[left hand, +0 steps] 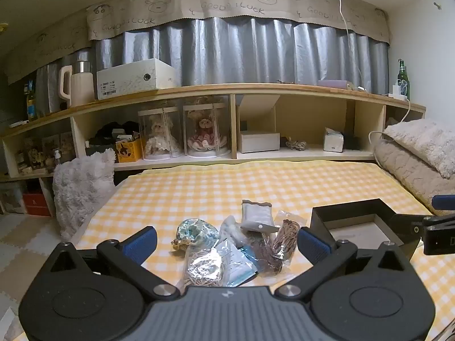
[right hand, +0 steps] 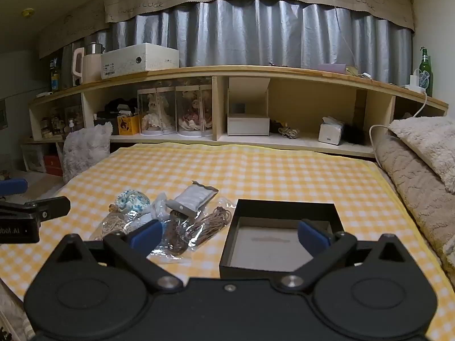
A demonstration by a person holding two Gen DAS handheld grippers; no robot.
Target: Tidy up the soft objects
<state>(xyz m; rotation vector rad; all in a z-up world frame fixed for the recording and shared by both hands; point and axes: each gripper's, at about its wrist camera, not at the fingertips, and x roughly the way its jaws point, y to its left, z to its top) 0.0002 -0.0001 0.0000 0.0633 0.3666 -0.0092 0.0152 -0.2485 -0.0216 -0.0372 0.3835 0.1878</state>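
A pile of soft items lies on the yellow checked cloth [left hand: 199, 187]: a floral fabric pouch [left hand: 196, 233], a white packet in a grey sleeve [left hand: 257, 217], bagged brown cord [left hand: 285, 240] and bagged pale string [left hand: 202, 270]. My left gripper [left hand: 226, 245] hovers open just before the pile, nothing between its blue pads. An open black box [right hand: 281, 241] with a pale floor sits right of the pile [right hand: 182, 216]. My right gripper [right hand: 229, 236] is open, held above the box's near left part. Both grippers hold nothing.
A long wooden shelf [left hand: 227, 91] with dolls in clear cases, boxes and a bottle runs behind the cloth. A fluffy white cushion [left hand: 82, 187] stands at the left edge, a folded plush blanket [right hand: 421, 167] at the right. The right gripper's body [left hand: 438, 233] shows in the left view.
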